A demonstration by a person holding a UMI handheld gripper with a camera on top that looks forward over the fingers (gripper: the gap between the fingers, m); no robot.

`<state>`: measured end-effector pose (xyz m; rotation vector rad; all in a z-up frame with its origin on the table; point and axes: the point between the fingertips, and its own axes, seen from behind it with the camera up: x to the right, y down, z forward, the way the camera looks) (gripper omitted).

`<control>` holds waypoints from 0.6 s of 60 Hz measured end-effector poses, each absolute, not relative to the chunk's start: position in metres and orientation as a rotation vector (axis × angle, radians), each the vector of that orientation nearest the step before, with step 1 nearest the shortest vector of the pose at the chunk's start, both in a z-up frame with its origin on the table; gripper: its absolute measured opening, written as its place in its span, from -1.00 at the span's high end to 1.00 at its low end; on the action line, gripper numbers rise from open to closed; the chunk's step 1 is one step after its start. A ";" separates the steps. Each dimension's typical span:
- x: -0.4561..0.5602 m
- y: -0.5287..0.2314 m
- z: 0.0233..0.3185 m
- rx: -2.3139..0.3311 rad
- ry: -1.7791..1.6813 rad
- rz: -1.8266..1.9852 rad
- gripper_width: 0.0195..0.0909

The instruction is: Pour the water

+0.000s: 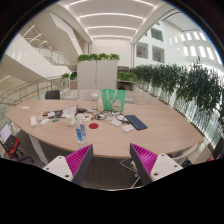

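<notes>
Gripper view: bottle [80, 131] well beyond open tongs [112, 162] (on table [150, 138]).

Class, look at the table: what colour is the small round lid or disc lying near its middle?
Red: the disc shows in the gripper view, on the table beyond the open fingers.

Large oval light-wood table [150, 132] carries scattered clutter. Dark flat tablet-like item [136, 122] and small red round object [93, 126] lie on it. Green potted shrubs [185, 85] line the far side. White cabinet [97, 72] stands beyond.
</notes>
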<state>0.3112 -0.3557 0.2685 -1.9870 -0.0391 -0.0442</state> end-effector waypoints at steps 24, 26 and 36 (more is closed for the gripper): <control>0.189 -0.210 0.138 -1.891 -0.128 0.064 -0.78; 0.174 -0.188 0.129 -1.874 -0.122 0.083 -0.77; 0.129 -0.091 0.094 -1.829 -0.068 0.086 -0.78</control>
